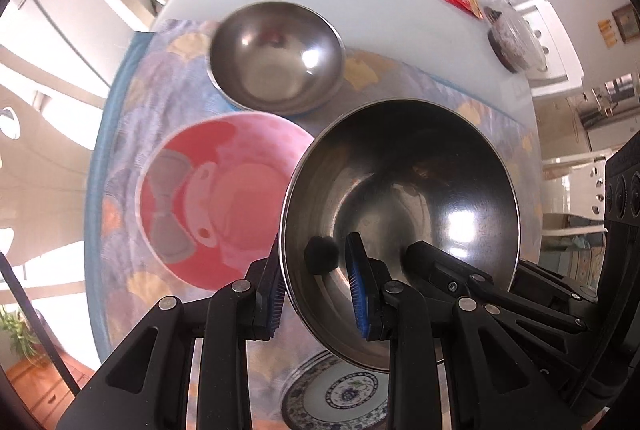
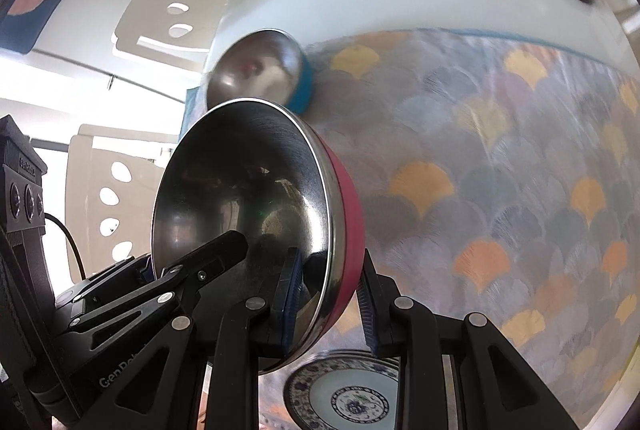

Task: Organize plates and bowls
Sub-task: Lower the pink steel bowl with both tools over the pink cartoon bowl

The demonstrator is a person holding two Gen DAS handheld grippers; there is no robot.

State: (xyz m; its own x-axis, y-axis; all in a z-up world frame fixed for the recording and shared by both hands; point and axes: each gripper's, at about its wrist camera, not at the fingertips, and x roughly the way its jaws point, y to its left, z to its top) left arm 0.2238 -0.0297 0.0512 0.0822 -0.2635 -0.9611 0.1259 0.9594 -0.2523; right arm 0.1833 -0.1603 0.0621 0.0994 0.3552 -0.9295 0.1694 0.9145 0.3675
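Both hand-held grippers clamp opposite rims of the red-sided steel bowl (image 2: 256, 230): the left hand-held gripper (image 1: 316, 286) and the right hand-held gripper (image 2: 330, 294). The smaller blue-sided steel bowl (image 1: 276, 56) sits beyond it, probably the nesting target, equally near both.

Left gripper (image 1: 316, 290) and right gripper (image 2: 328, 290) both angled steeply downward, jaws clamped tight, side by side
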